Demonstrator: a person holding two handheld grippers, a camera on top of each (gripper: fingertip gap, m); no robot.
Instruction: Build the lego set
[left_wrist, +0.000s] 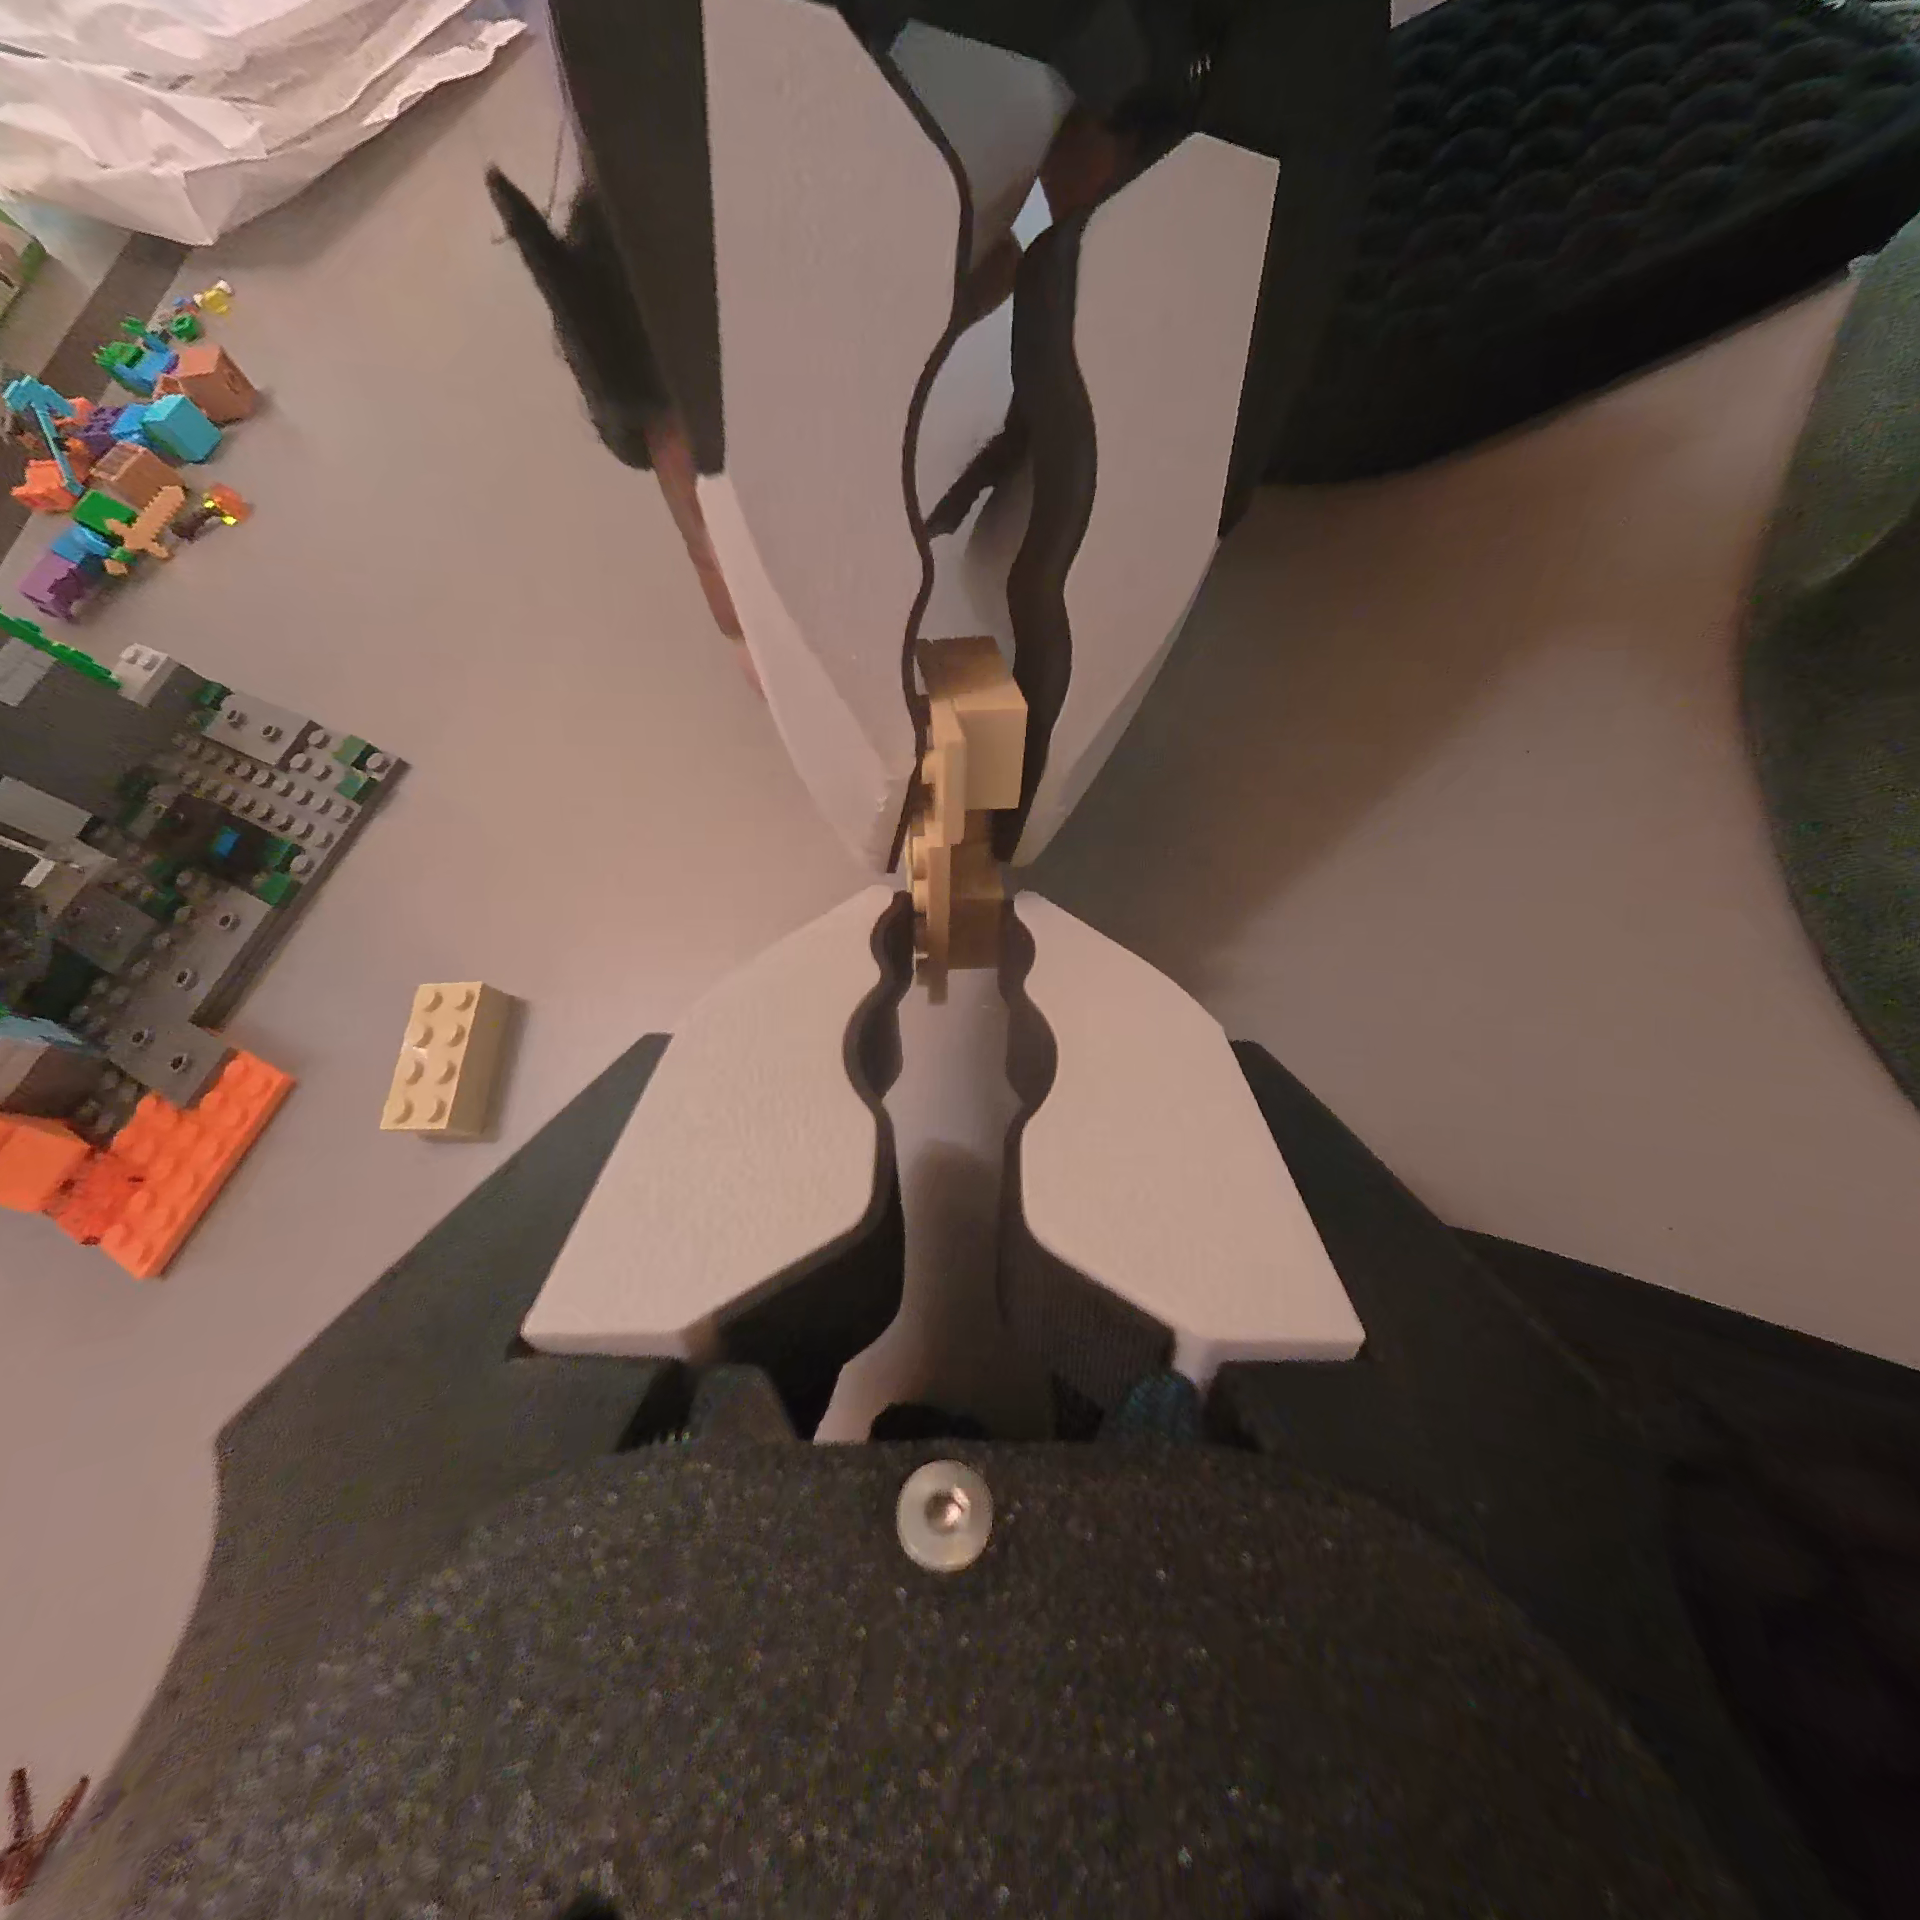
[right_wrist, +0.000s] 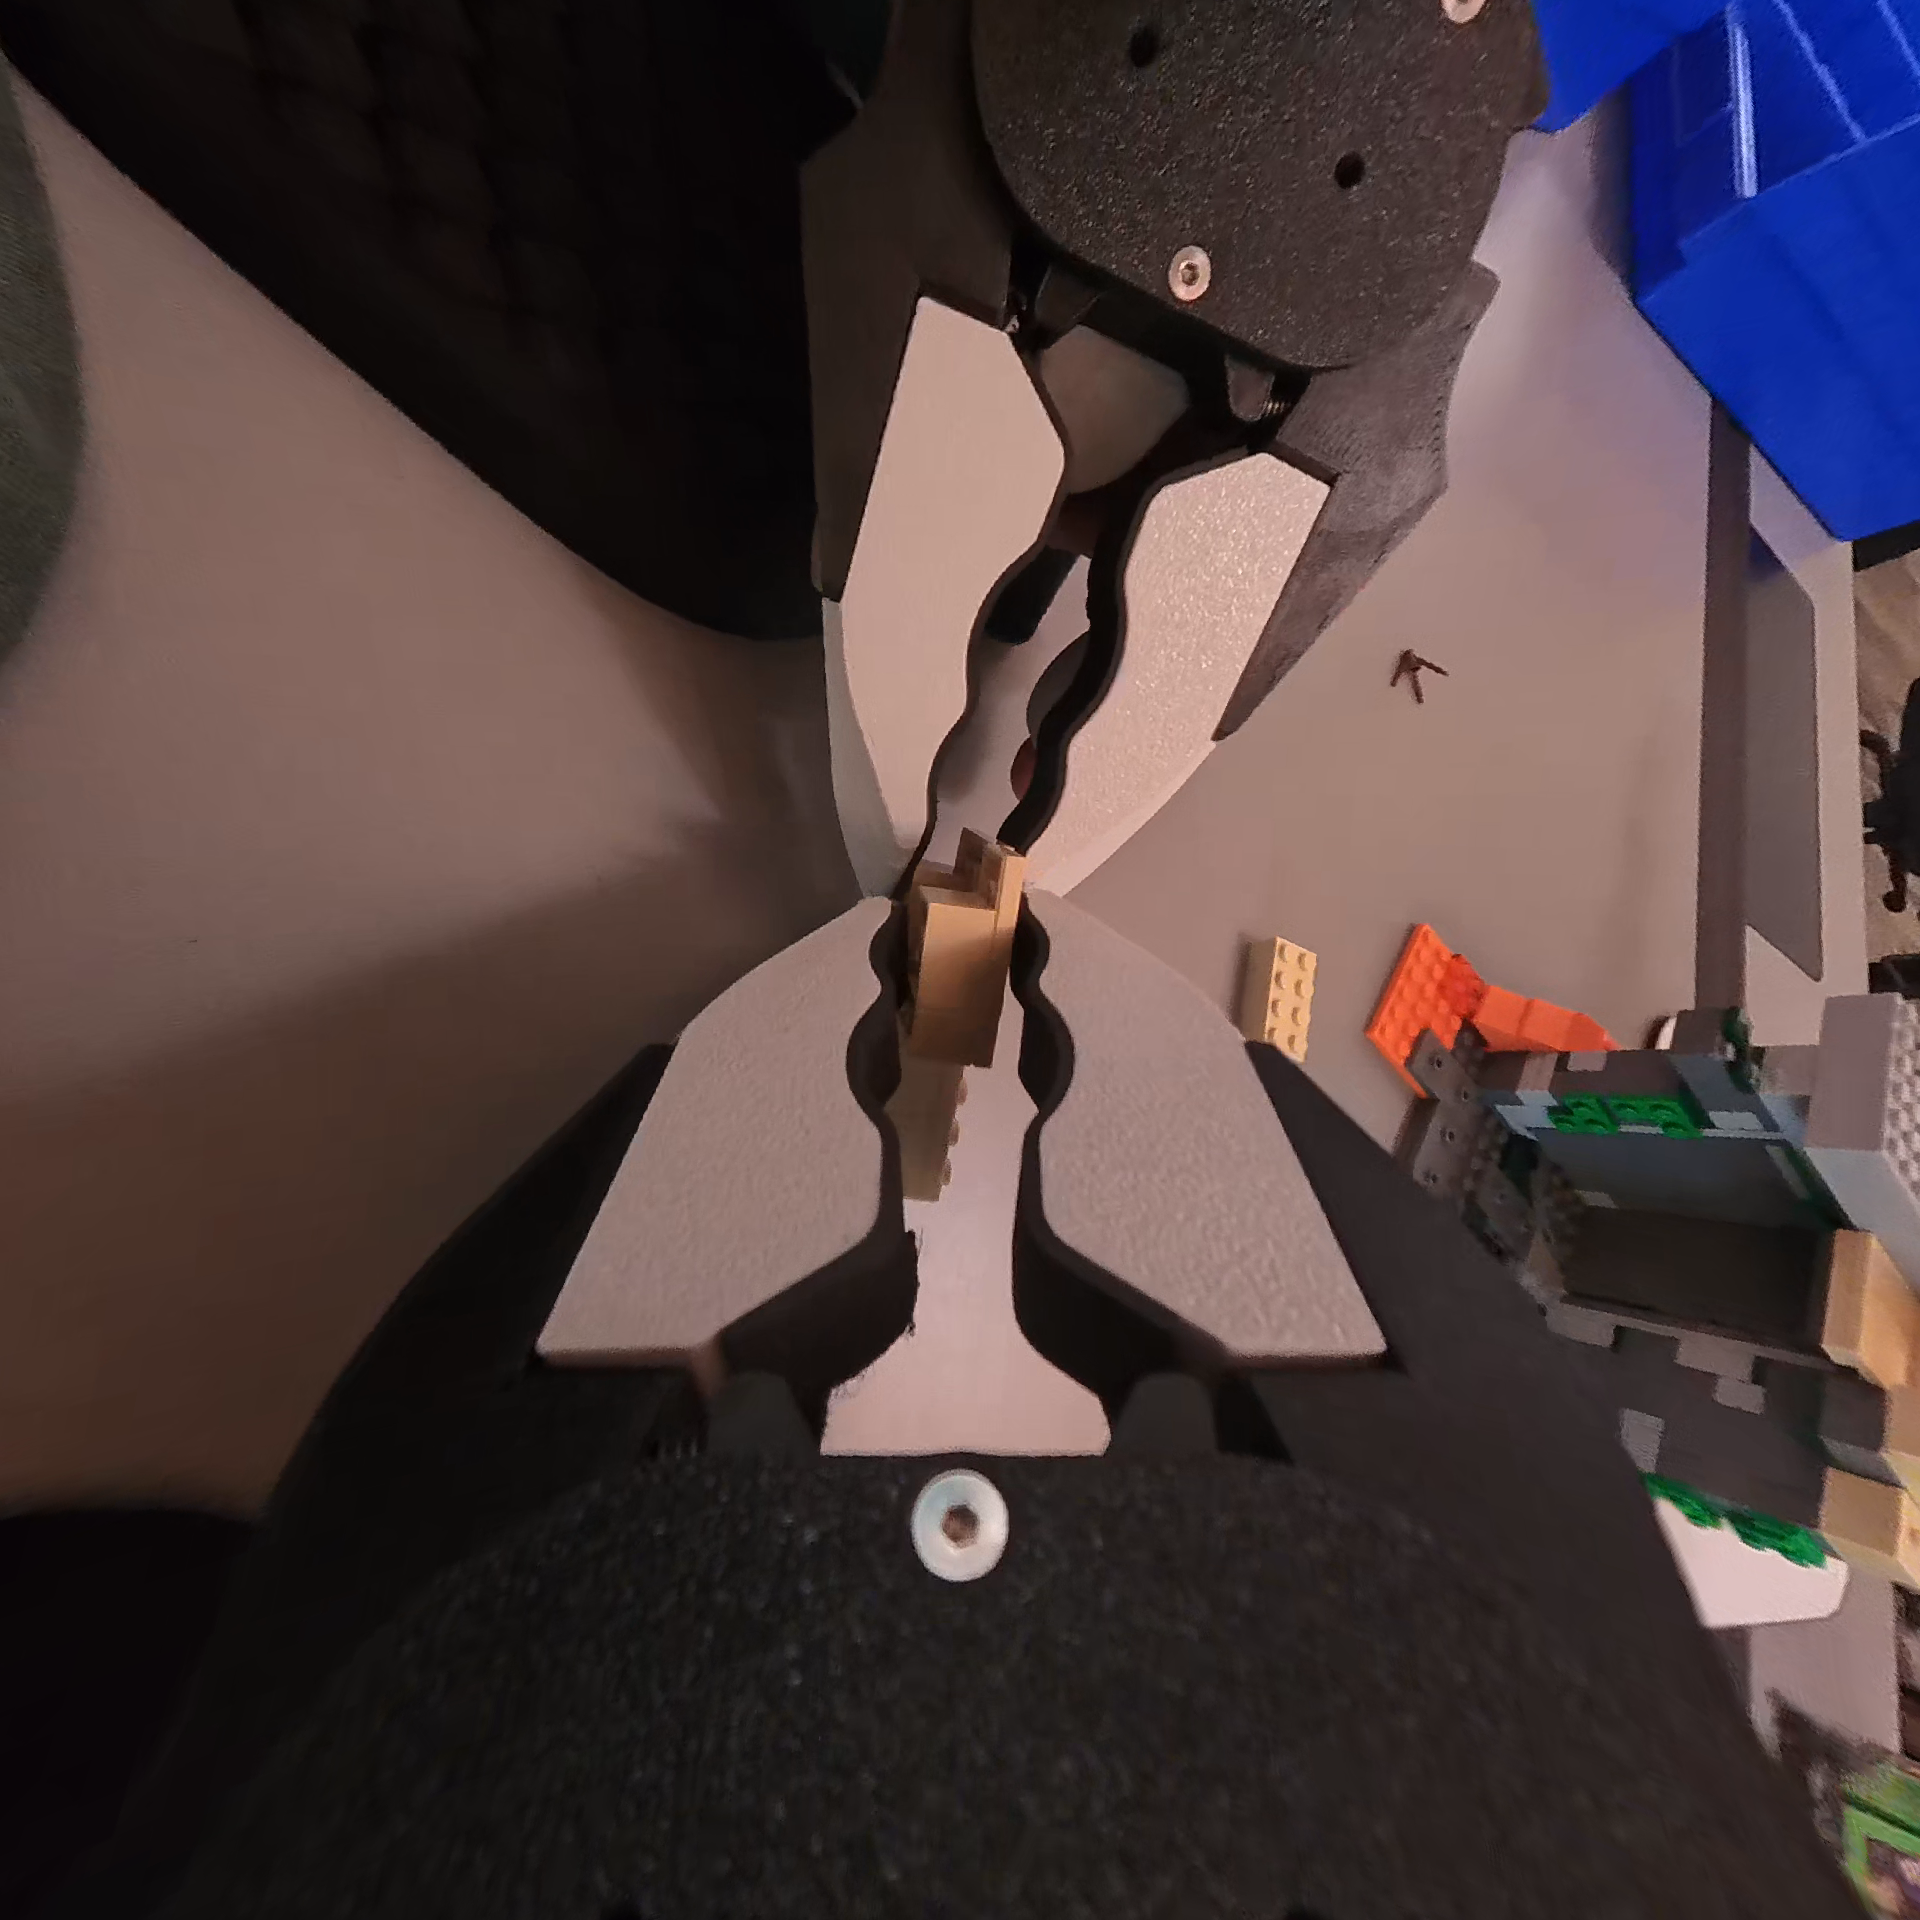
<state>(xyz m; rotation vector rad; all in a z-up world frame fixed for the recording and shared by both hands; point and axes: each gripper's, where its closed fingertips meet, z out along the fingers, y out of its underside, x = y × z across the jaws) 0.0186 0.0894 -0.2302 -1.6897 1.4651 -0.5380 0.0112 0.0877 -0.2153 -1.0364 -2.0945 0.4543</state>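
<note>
While both grippers meet tip to tip above the bench (left_wrist: 582, 727), a tan piece (left_wrist: 961, 810) is caught between them. Going left to right in the left wrist view: figures (left_wrist: 125, 457) lie far left of the tan piece, a grey build (left_wrist: 187, 862) with an orange plate (left_wrist: 177, 1174) sits below them, and a loose tan brick (left_wrist: 447, 1060) lies on the bench between that build and the tan piece. The left gripper (left_wrist: 951, 935) has its fingers (left_wrist: 748, 1132) pinching the near end of the tan piece. The right gripper (left_wrist: 961, 790) comes in from the far side, pinching the other end. In the right wrist view, the right gripper (right_wrist: 961, 997) pinches the tan piece (right_wrist: 956, 997), the left gripper (right_wrist: 971, 862) opposite it; right of the piece lie the tan brick (right_wrist: 1283, 997), the orange plate (right_wrist: 1423, 987), the build (right_wrist: 1662, 1164) and a blue bin (right_wrist: 1787, 260).
</note>
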